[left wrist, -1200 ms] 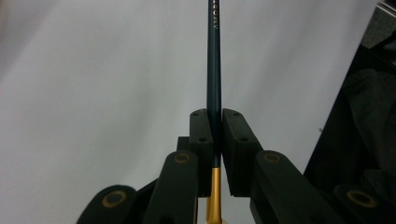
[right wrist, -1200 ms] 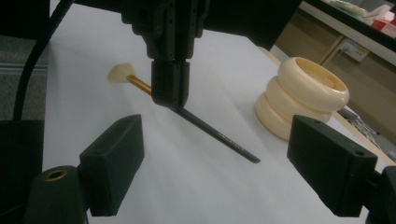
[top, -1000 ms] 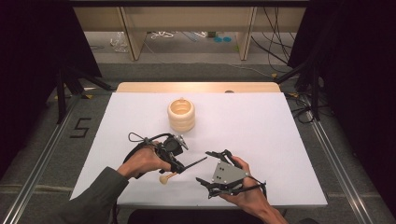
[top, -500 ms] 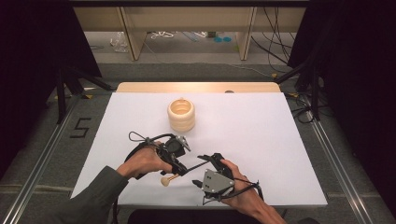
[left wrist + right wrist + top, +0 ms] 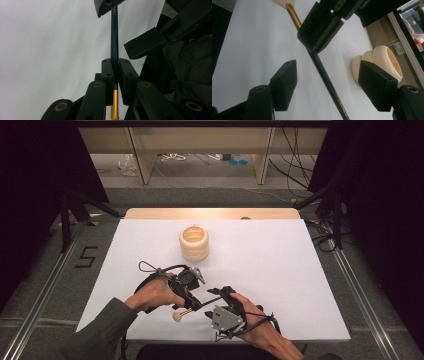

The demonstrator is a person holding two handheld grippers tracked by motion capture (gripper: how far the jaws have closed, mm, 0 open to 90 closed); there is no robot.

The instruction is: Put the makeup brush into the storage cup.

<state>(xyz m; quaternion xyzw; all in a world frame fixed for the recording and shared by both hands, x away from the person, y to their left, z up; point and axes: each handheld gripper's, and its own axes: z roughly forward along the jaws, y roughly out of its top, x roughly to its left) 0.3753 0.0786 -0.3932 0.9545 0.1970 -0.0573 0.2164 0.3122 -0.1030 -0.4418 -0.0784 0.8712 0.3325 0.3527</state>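
Over on the left, the left hand (image 5: 152, 295) held the left gripper (image 5: 192, 304) low over the white table (image 5: 280, 270), near its front edge. That gripper's claw was clamped tight on a brush (image 5: 197, 303): in the left gripper view the two black jaws pressed flat against either side of the dark blue handle (image 5: 114, 47), just above where the gold band (image 5: 114, 103) began. In the high view the brush ran from a cream knob (image 5: 177, 316) at its lower left end, close above the table, up and to the right toward the other gripper.

Moving to the middle, a cream ribbed pot (image 5: 194, 242) stood upright on the table, well beyond both hands, its mouth open to the top.

On the right, the right hand (image 5: 260, 327) held the right gripper (image 5: 223, 293), its grey plate (image 5: 225, 317) facing up. Its claw stood wide, with the handle (image 5: 329, 85) passing between the two jaws and touching neither in the right gripper view. That same view showed the left gripper (image 5: 320, 32) closed around the brush farther up, the gold band (image 5: 293, 15) beyond it, and the pot (image 5: 379, 62) off to the right behind one jaw.
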